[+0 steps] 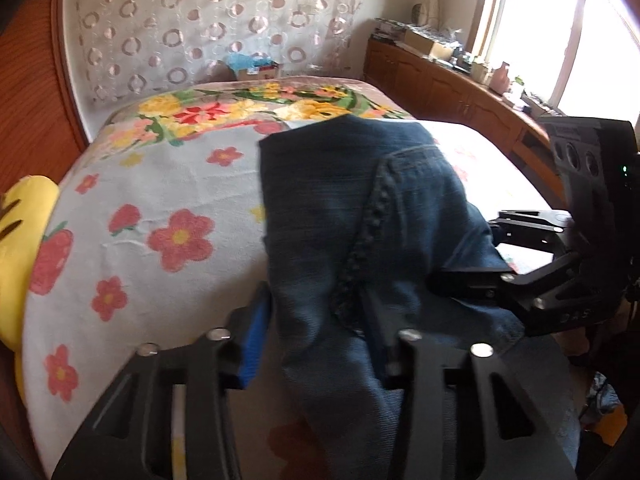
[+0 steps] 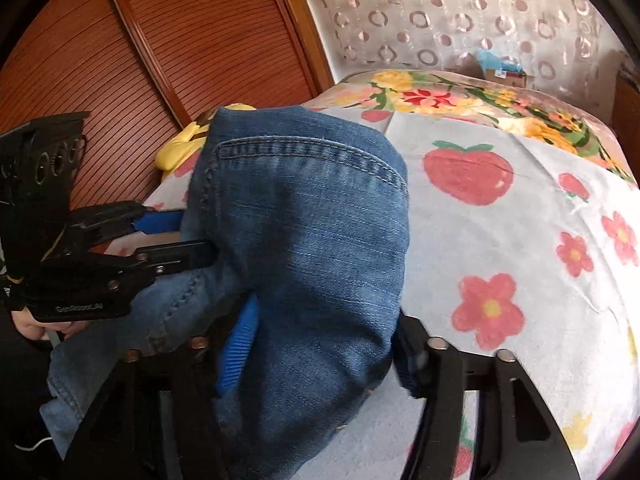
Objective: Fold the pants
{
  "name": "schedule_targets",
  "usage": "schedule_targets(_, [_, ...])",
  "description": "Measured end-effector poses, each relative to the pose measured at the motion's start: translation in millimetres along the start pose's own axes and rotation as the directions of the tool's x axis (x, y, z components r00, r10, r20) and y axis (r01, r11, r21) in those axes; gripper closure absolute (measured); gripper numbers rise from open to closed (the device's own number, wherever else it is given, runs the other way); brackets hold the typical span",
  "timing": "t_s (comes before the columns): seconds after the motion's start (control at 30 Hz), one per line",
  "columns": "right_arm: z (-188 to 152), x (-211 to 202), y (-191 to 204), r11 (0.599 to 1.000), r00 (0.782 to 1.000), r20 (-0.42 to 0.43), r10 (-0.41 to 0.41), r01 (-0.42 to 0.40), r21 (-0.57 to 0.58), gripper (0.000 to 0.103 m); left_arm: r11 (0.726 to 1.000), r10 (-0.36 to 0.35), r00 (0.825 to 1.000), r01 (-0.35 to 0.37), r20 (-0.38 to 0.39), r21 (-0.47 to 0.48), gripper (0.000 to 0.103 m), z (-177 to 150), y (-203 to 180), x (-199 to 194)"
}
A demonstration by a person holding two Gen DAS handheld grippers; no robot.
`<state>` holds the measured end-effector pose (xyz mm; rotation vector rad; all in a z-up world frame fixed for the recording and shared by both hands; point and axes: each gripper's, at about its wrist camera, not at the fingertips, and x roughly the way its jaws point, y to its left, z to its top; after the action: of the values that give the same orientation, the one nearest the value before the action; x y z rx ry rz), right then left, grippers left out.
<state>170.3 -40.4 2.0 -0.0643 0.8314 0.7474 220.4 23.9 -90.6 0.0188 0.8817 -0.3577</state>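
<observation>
Blue jeans [image 1: 352, 216] bunched on the flowered bedspread [image 1: 160, 208], near its front edge. Left gripper [image 1: 320, 332] clamped on a denim fold; right gripper [image 2: 324, 344] beside it, likewise closed on the jeans' thick bundle.

We count one pair of jeans [image 1: 360, 216], two grippers, left [image 1: 316, 344] and right [image 2: 324, 352], one yellow plush [image 1: 24, 248], and one flowery bed sheet [image 1: 160, 184].
</observation>
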Motion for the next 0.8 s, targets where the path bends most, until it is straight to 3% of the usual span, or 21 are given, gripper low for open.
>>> schedule_targets(0.1, [2, -15, 0, 1.000, 1.000, 0.007, 0.017, -0.017, -0.014, 0.070, 1.000, -0.013, 1.000, 0.013, -0.001, 0.006, 0.074, 0, -4, -3])
schedule_targets(0.2, [14, -34, 10, 0.999, 0.999, 0.025, 0.039, -0.039, -0.016, 0.080, 1.000, -0.027, 0.999, 0.027, 0.030, -0.005, 0.083, 2, -4, -20])
schedule_targets(0.43, [63, -79, 86, 0.982, 0.992, 0.079, 0.094, -0.079, -0.172, 0.085, 0.996, 0.006, 0.983, 0.010, 0.185, -0.086, 0.086, 10, 25, -93])
schedule_targets(0.6, [107, -86, 138, 0.955, 0.982, 0.104, 0.160, -0.127, -0.268, 0.086, 0.987, 0.091, 0.954, -0.048, 0.287, -0.153, 0.086, 14, 62, -144])
schedule_targets(0.8, [148, -74, 181, 0.919, 0.961, 0.113, 0.253, -0.202, -0.339, 0.086, 0.963, 0.216, 0.914, -0.140, 0.343, -0.232, 0.086, 21, 111, -187])
